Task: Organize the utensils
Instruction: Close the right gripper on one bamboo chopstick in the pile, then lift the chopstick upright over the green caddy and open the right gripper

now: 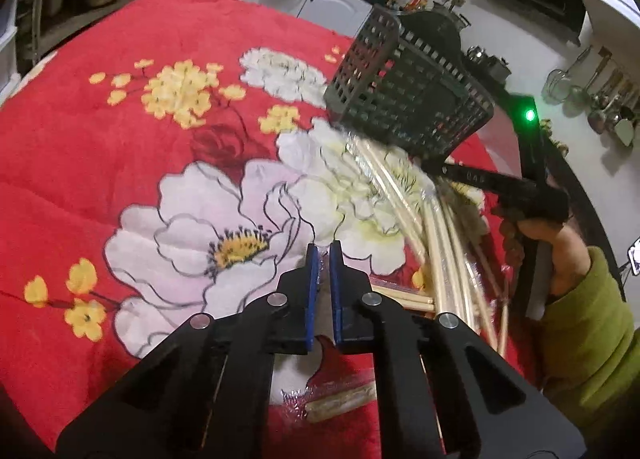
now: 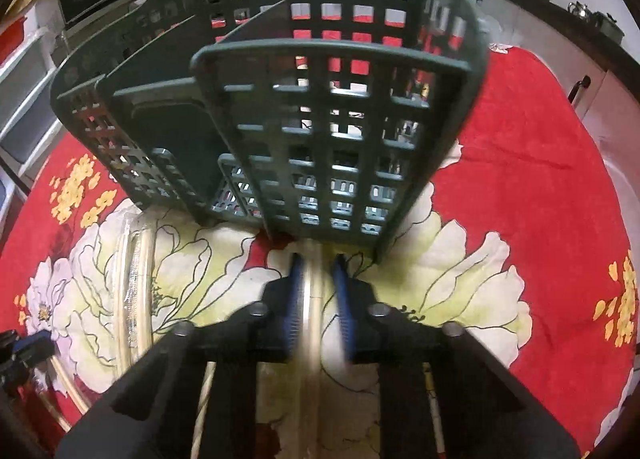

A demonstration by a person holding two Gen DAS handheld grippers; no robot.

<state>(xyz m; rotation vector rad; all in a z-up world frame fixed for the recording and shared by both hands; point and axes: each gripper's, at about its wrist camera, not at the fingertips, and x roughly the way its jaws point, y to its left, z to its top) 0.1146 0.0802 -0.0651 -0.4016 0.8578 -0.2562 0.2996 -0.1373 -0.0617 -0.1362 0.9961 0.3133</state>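
Observation:
A dark green perforated utensil basket (image 1: 408, 99) stands at the far right of the red floral cloth and looks tilted; it fills the right wrist view (image 2: 332, 119), dividers showing. Several pale chopsticks (image 1: 436, 239) and a clear-wrapped pack (image 1: 384, 179) fan out in front of it. My right gripper (image 2: 318, 271) is shut on pale, blurred chopsticks (image 2: 312, 307) right at the basket's foot. From the left wrist it shows as a black tool (image 1: 434, 169) held by a hand. My left gripper (image 1: 324, 255) is shut over another wrapped pack (image 1: 340, 403); whether it pinches the wrap is unclear.
The red floral cloth (image 1: 120, 139) covers the table, whose dark edge (image 1: 532, 179) runs along the right. A wrapped pack (image 2: 136, 279) lies left of my right gripper. A green sleeve (image 1: 588, 319) is at the right. Cabinets, pots and hanging utensils (image 1: 608, 99) ring the room.

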